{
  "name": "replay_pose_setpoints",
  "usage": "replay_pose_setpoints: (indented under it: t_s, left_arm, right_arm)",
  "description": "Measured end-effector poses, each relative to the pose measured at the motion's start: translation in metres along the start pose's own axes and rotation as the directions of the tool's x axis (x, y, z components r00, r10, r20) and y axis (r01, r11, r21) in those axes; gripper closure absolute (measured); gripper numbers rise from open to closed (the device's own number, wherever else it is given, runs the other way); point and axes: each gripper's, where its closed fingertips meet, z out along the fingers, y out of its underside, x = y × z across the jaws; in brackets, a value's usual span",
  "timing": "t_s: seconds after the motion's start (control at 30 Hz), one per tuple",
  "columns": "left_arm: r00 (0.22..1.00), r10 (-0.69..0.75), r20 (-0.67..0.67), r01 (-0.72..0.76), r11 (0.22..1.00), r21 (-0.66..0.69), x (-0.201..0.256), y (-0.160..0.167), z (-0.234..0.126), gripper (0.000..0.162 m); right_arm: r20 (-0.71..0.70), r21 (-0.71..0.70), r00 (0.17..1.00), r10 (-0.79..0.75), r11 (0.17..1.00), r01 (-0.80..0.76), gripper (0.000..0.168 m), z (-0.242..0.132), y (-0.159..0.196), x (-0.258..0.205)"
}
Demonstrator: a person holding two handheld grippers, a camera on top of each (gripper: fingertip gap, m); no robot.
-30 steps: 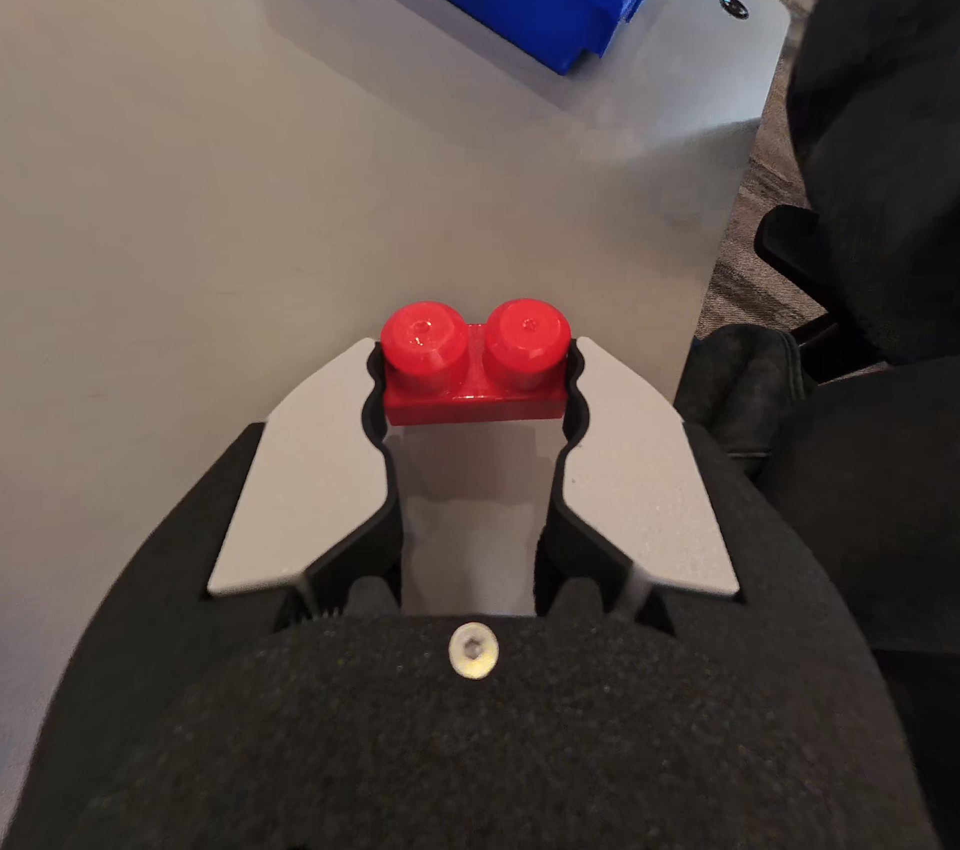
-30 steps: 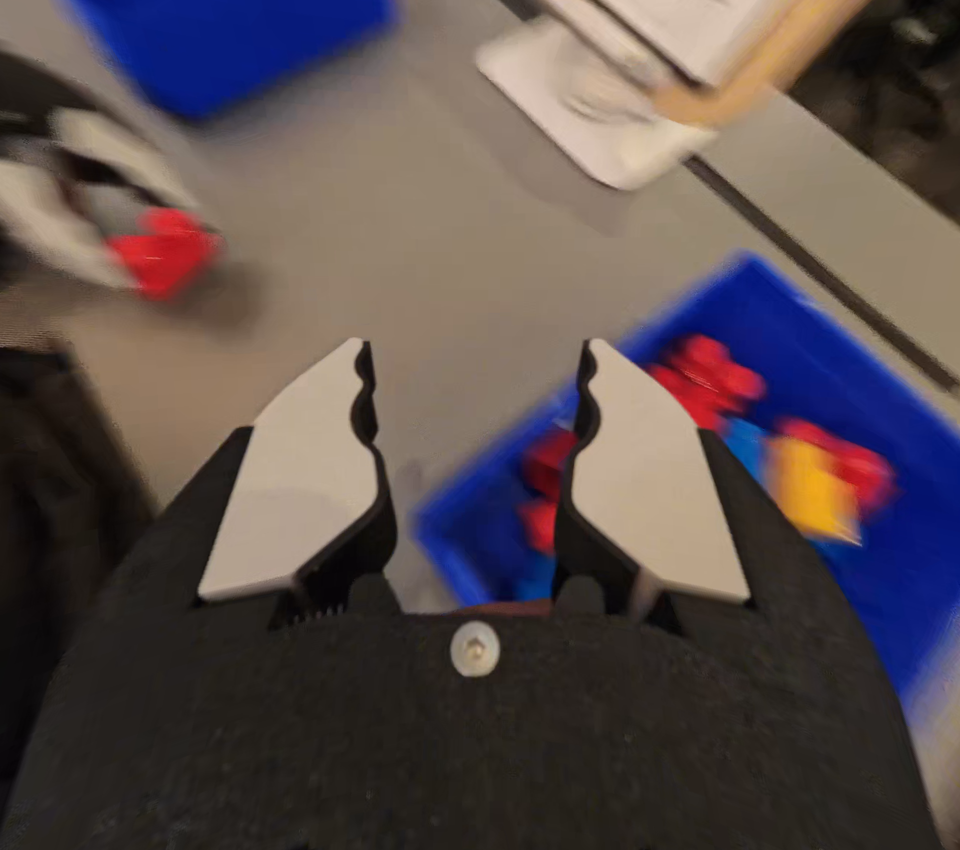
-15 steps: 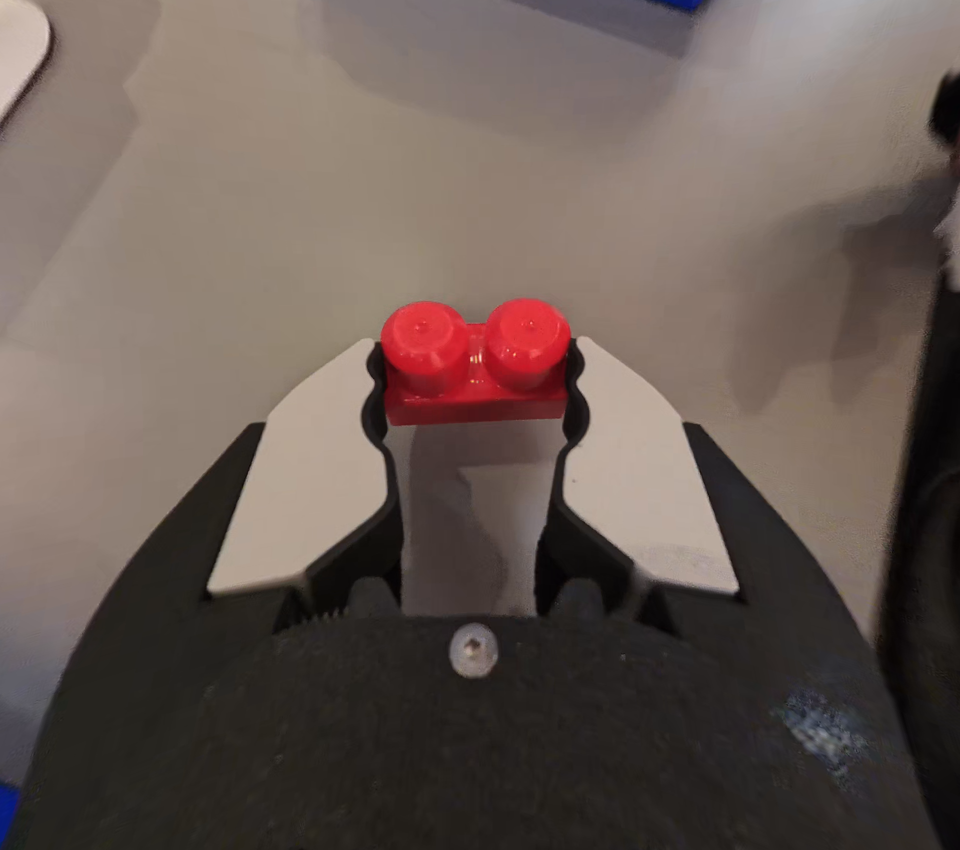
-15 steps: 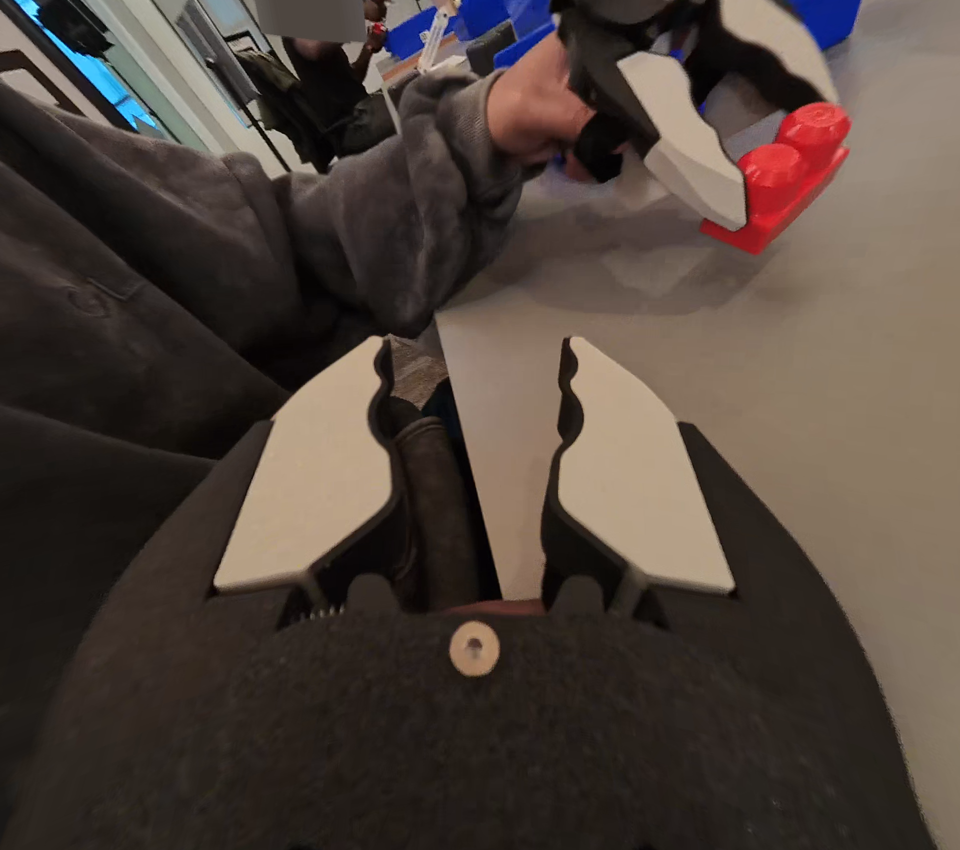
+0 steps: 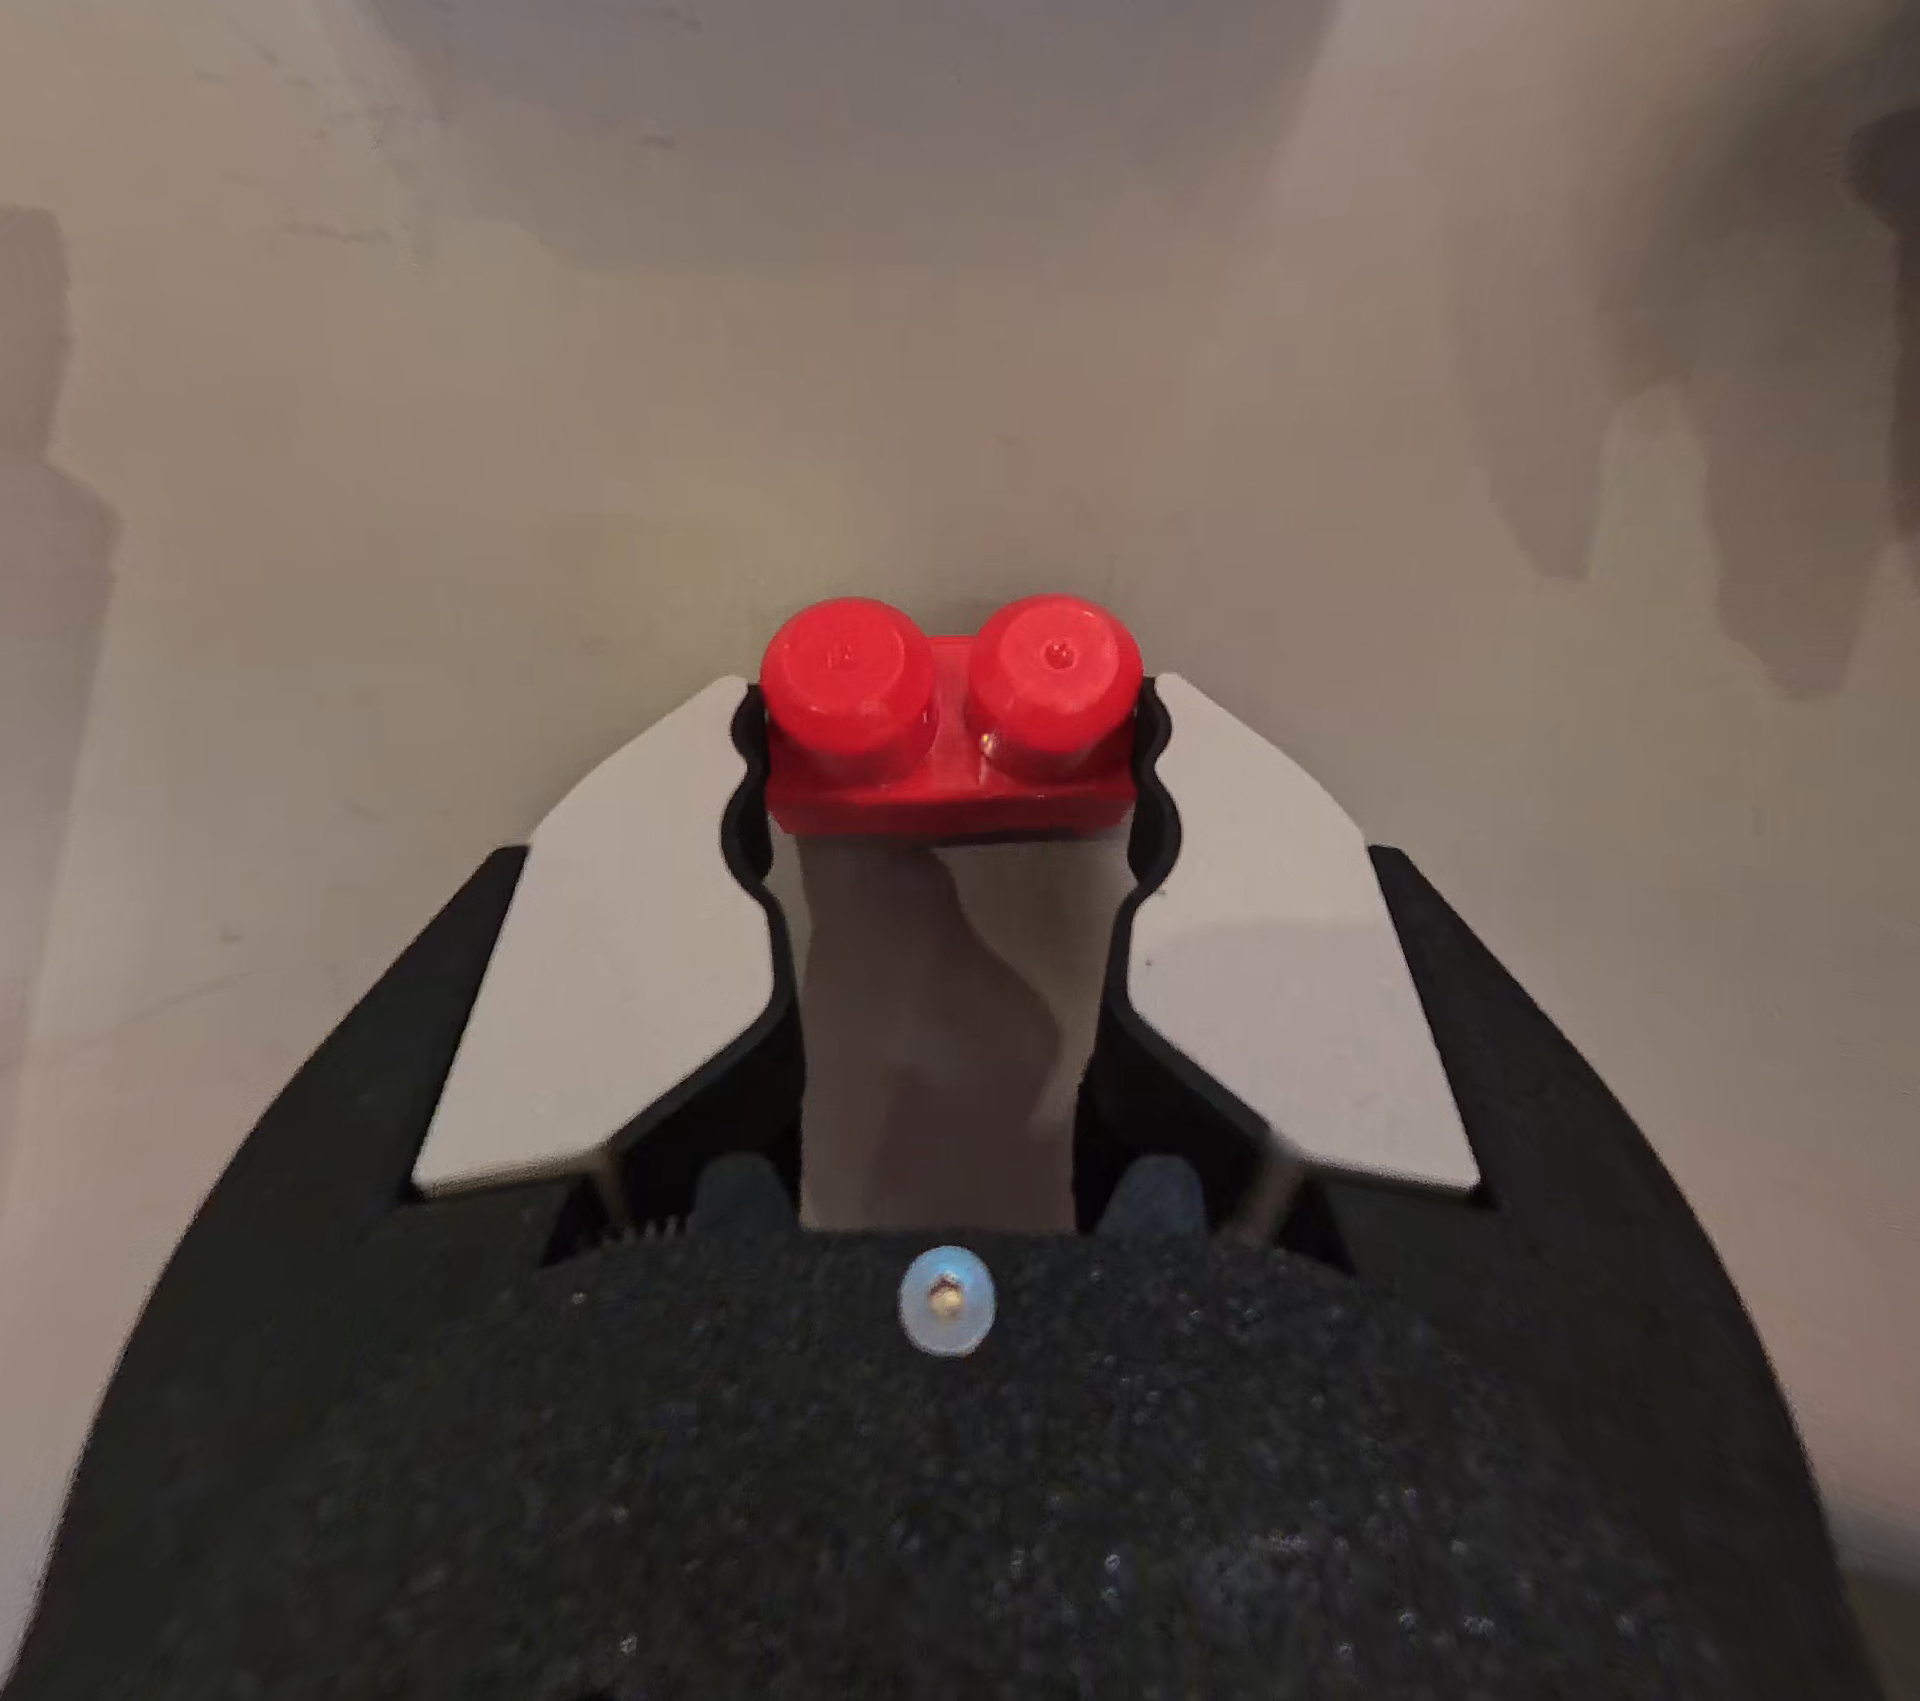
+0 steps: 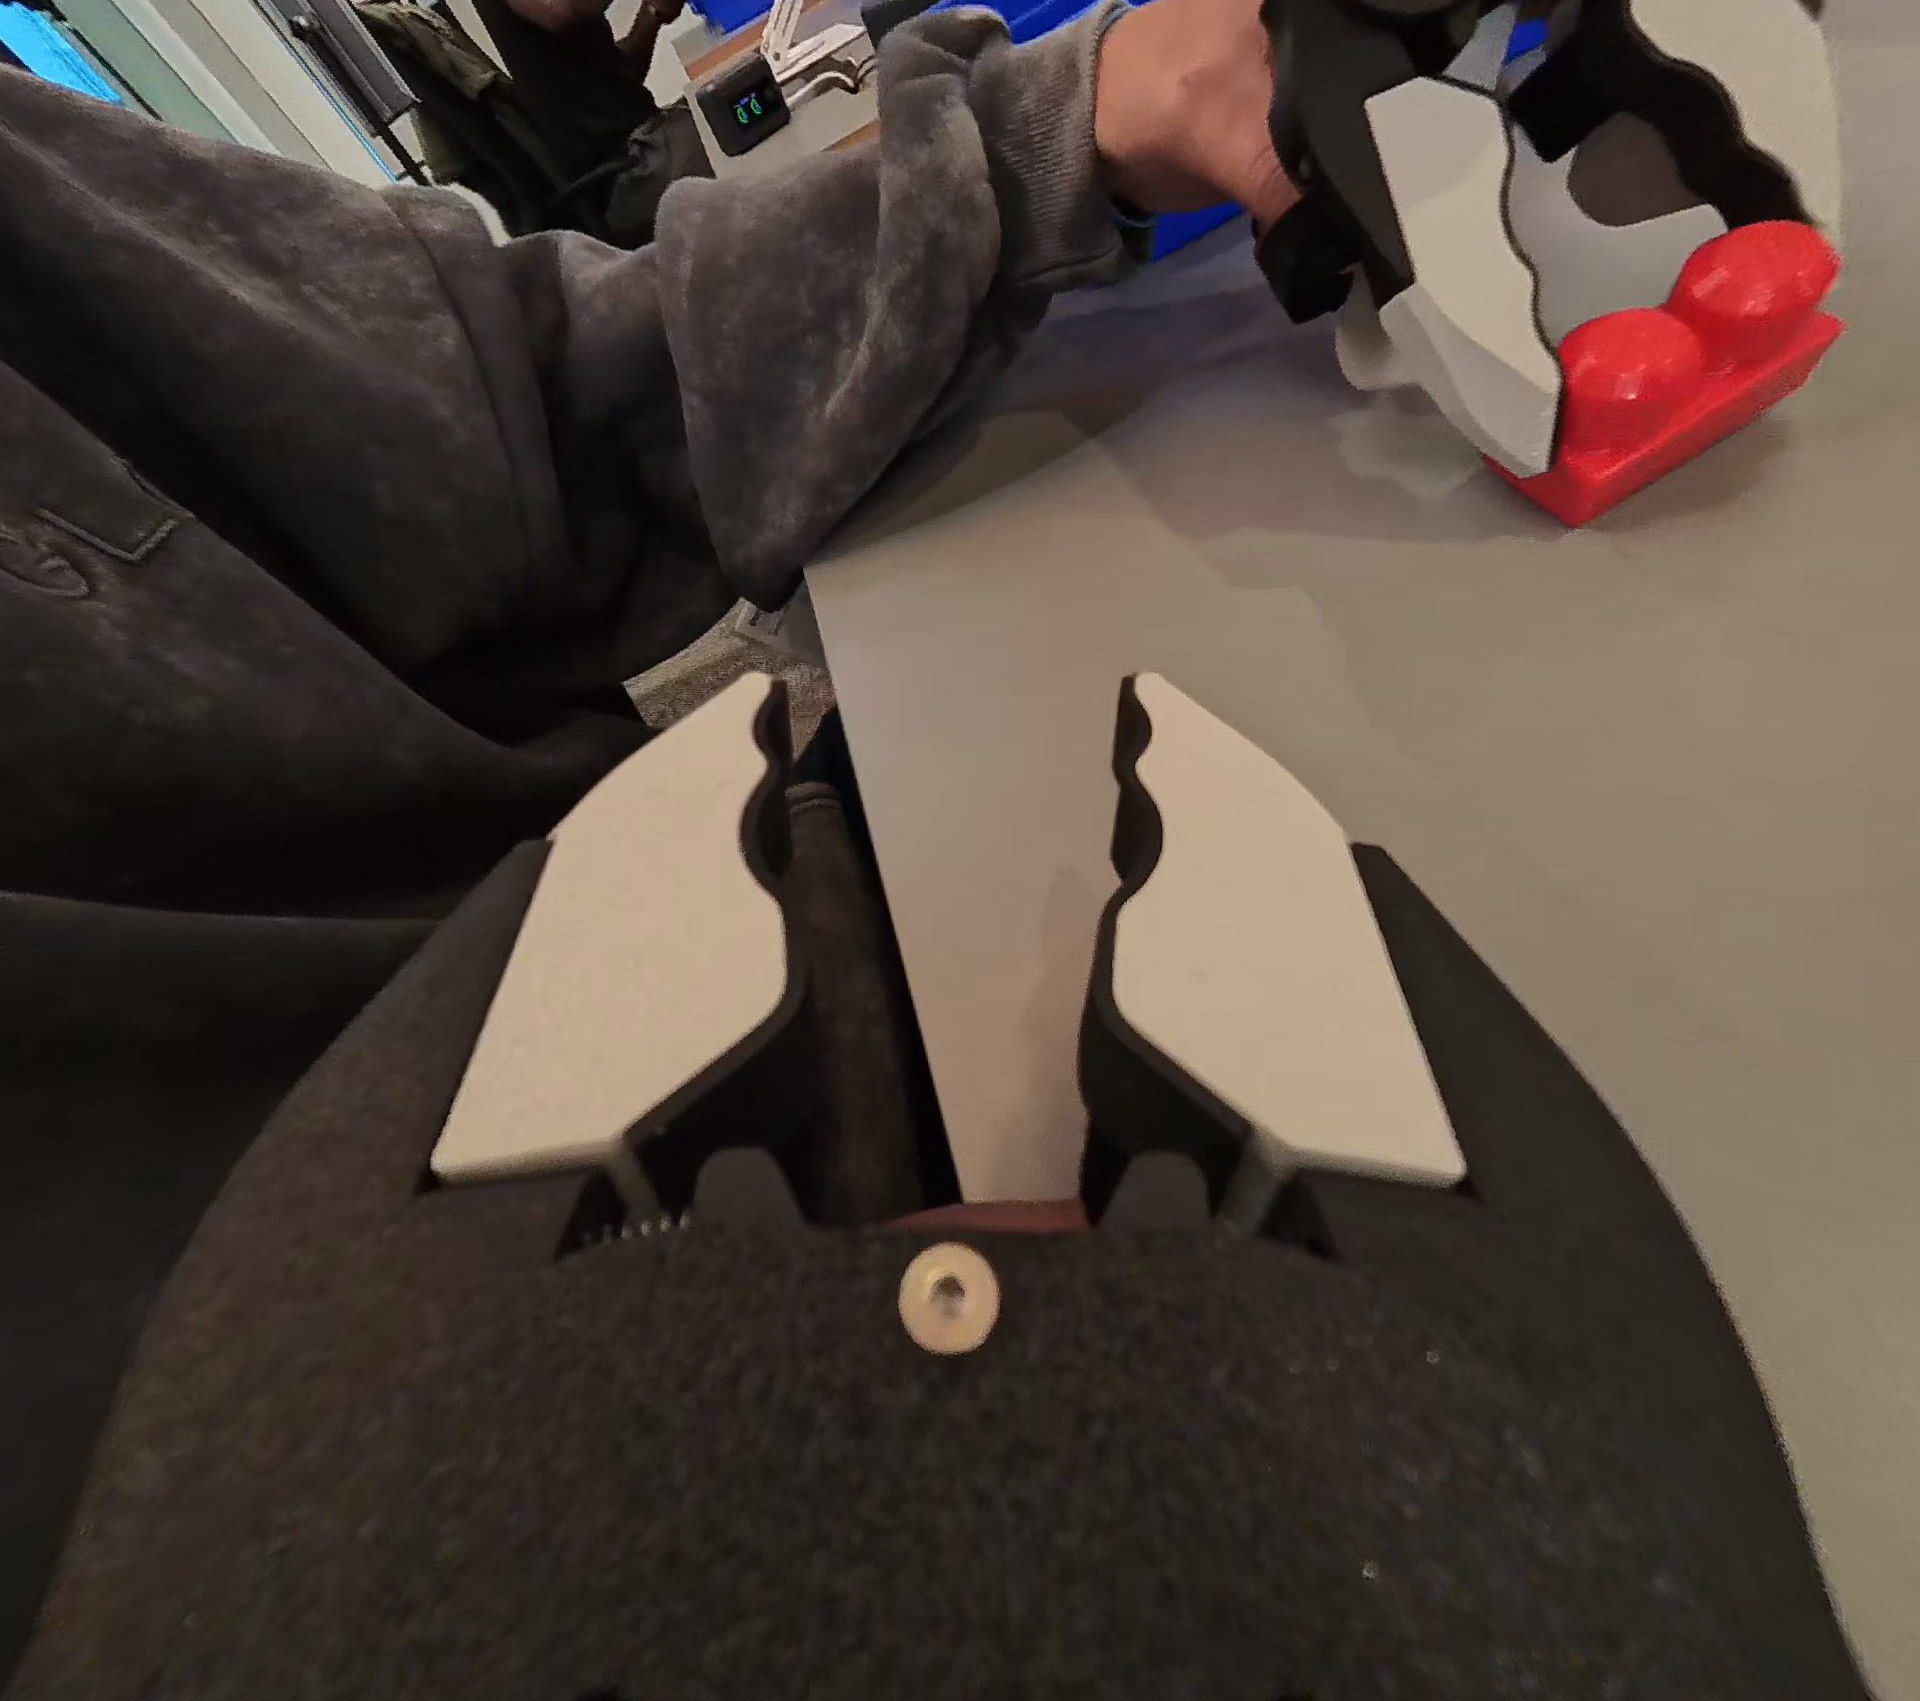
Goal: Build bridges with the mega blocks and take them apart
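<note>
Left wrist view: red block (image 5: 945, 742) clamped between fingers (image 5: 644, 903) at tips; right fingers (image 6: 1226, 924) apart, empty.

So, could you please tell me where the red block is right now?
The red block sits clamped between the left hand-held gripper fingertips, its base on the grey table; the right wrist view shows it far right.

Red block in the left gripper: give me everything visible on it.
The red block is glossy plastic with two round studs on a low rectangular base, studs up. The left gripper is shut on its short ends. In the right wrist view its base looks to be resting on the grey table; nothing is stacked on it.
</note>
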Motion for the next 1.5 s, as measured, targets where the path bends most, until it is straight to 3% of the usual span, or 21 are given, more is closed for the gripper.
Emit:
replay_pose_setpoints:
  t_s: [0.2,0.33,0.47,0.6,0.7,0.93,0.97,1.07,1.2,1.3,1.37,1.43,1.5]
  left_arm:
    - [0.998,-0.061,0.008,0.060,0.998,0.034,0.003,0.009,-0.010,0.094]
    - [0.980,-0.195,0.034,0.187,0.968,0.169,0.023,-0.005,-0.043,0.086]
    - [0.872,-0.481,0.097,0.437,0.851,0.290,0.058,0.008,-0.074,0.087]
    - [0.774,-0.628,0.079,0.566,0.743,0.358,0.100,0.036,-0.082,0.090]
    - [0.751,-0.640,0.162,0.569,0.752,0.333,0.104,0.054,-0.078,0.090]
    - [0.780,-0.603,0.167,0.537,0.783,0.315,0.117,0.057,-0.073,0.090]
    - [0.785,-0.597,0.166,0.537,0.789,0.300,0.120,0.059,-0.072,0.089]
    - [0.796,-0.581,0.169,0.522,0.801,0.294,0.124,0.058,-0.073,0.089]
    - [0.812,-0.553,0.186,0.491,0.820,0.294,0.127,0.055,-0.077,0.089]
    - [0.823,-0.538,0.182,0.475,0.828,0.297,0.128,0.052,-0.077,0.089]
    - [0.831,-0.530,0.171,0.471,0.833,0.291,0.129,0.049,-0.075,0.089]
    - [0.838,-0.521,0.164,0.466,0.839,0.281,0.130,0.048,-0.072,0.089]
    - [0.848,-0.505,0.161,0.454,0.849,0.270,0.130,0.045,-0.068,0.089]
  right_arm:
    - [-0.049,-0.050,0.996,-0.078,0.996,0.076,0.104,-0.001,-0.003,0.010]
    - [-0.136,-0.224,0.954,-0.266,0.946,0.232,0.100,-0.007,-0.022,0.036]
    - [-0.115,-0.466,0.863,-0.492,0.794,0.390,0.102,-0.001,-0.056,0.066]
    - [0.032,-0.692,0.811,-0.584,0.572,0.439,0.098,0.031,-0.060,0.106]
    - [0.115,-0.804,0.771,-0.627,0.397,0.442,0.095,0.054,-0.053,0.139]
    - [0.184,-0.874,0.799,-0.572,0.277,0.400,0.090,0.089,-0.032,0.172]
    - [0.198,-0.880,0.810,-0.551,0.265,0.395,0.095,0.091,-0.026,0.172]
    - [0.216,-0.874,0.800,-0.560,0.254,0.413,0.098,0.092,-0.034,0.168]
    - [0.153,-0.843,0.743,-0.652,0.306,0.442,0.098,0.064,-0.098,0.152]
    - [0.014,-0.849,0.659,-0.752,0.339,0.405,0.098,0.011,-0.167,0.156]
    - [-0.097,-0.839,0.639,-0.763,0.408,0.359,0.098,-0.029,-0.206,0.162]
    - [-0.211,-0.833,0.641,-0.738,0.479,0.277,0.098,-0.069,-0.230,0.179]
    - [-0.293,-0.852,0.629,-0.720,0.495,0.170,0.098,-0.107,-0.231,0.210]
